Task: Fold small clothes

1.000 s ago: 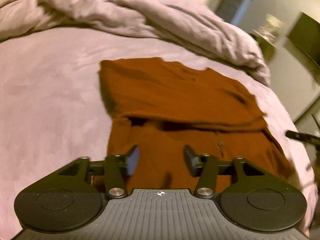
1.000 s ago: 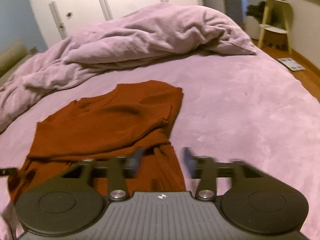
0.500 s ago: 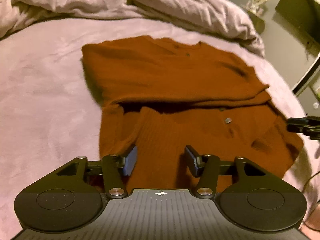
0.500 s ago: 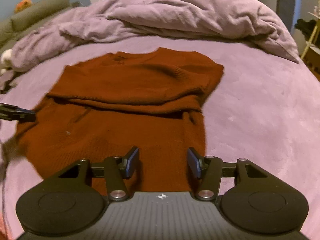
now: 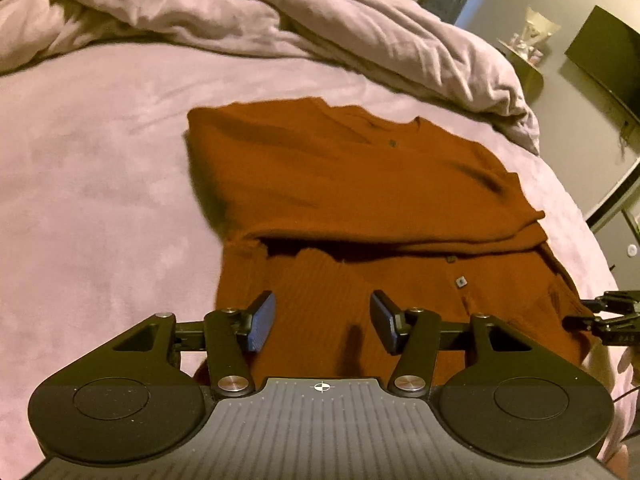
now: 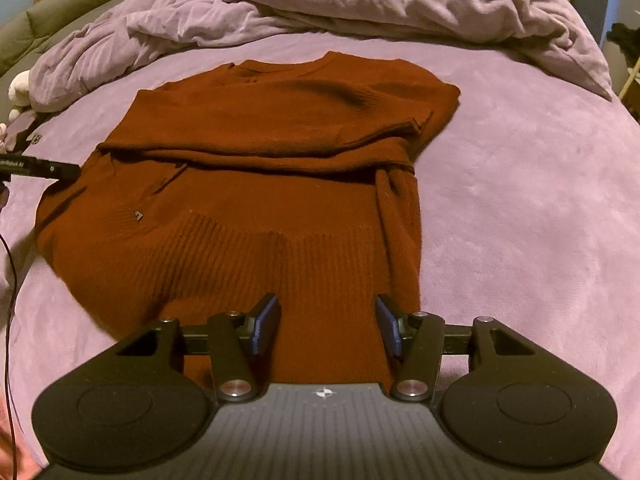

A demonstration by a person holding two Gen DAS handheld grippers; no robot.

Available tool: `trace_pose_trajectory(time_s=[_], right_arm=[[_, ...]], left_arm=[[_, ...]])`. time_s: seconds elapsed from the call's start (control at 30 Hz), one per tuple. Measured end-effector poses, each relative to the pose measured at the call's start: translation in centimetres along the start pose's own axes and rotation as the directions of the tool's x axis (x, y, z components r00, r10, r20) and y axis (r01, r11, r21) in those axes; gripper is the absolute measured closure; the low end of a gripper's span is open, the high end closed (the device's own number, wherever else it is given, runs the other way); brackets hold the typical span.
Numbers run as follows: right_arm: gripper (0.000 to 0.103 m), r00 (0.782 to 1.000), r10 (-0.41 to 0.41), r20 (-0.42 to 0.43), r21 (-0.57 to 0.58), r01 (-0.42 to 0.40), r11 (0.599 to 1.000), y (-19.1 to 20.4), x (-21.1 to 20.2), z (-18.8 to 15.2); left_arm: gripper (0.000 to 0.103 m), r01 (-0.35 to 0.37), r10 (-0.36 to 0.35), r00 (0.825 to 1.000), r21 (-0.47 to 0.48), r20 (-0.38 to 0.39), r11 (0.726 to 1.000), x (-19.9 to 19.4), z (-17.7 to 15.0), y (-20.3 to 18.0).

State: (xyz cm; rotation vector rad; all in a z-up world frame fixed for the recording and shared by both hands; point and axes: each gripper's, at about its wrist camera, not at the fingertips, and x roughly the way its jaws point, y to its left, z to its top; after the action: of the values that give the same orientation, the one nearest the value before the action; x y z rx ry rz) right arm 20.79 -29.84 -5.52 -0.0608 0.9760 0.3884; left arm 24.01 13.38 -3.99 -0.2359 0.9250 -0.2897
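A rust-brown knit sweater [image 5: 360, 184] lies flat on the purple bed, its sleeves folded across the chest; it also shows in the right wrist view [image 6: 256, 184]. My left gripper [image 5: 322, 322] is open and empty, hovering above the ribbed hem near the sweater's left side. My right gripper [image 6: 327, 323] is open and empty, hovering above the hem near its right side. The right gripper's tip shows at the right edge of the left wrist view [image 5: 608, 316]. The left gripper's tip shows at the left edge of the right wrist view [image 6: 40, 168].
A crumpled lilac duvet [image 5: 280, 20] lies bunched behind the sweater, also in the right wrist view [image 6: 360, 0]. The purple bed sheet [image 6: 520, 200] spreads around. A dark screen [image 5: 604, 56] and a side shelf stand off the bed's right. A green sofa [image 6: 68, 4] is far left.
Both grippers have swung to face the sweater squarely and come lower toward its hem. Both stay open. The sweater has not moved.
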Motion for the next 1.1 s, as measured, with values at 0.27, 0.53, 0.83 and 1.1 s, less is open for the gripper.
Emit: trace_pose_trajectory(time_s=[0.27, 0.53, 0.83, 1.1], right_arm=[[0.076, 1.0, 0.008, 0.01, 0.007, -0.008, 1.0, -0.1, 0.3, 0.3], [0.071, 1.0, 0.015, 0.009, 0.035, -0.015, 0.999, -0.1, 1.1, 0.9], [0.097, 0.994, -0.031, 0.102, -0.101, 0.041, 0.994, 2.9, -0.8, 1.4], [0.097, 0.94, -0.101, 0.325, -0.057, 0.126, 0.99, 2.4, -3.3, 8.0]], left_arm=[[0.04, -0.031, 0.033, 0.999, 0.055, -0.032, 0.998, 1.6, 0.3, -0.2], [0.06, -0.046, 0.052, 0.997, 0.089, -0.064, 0.995, 3.6, -0.4, -0.4], [0.092, -0.071, 0.067, 0.997, 0.142, 0.033, 0.987, -0.1, 0.5, -4.0], [0.093, -0.203, 0.171, 0.95, 0.101, 0.261, 0.974, -2.0, 7.6, -4.0]])
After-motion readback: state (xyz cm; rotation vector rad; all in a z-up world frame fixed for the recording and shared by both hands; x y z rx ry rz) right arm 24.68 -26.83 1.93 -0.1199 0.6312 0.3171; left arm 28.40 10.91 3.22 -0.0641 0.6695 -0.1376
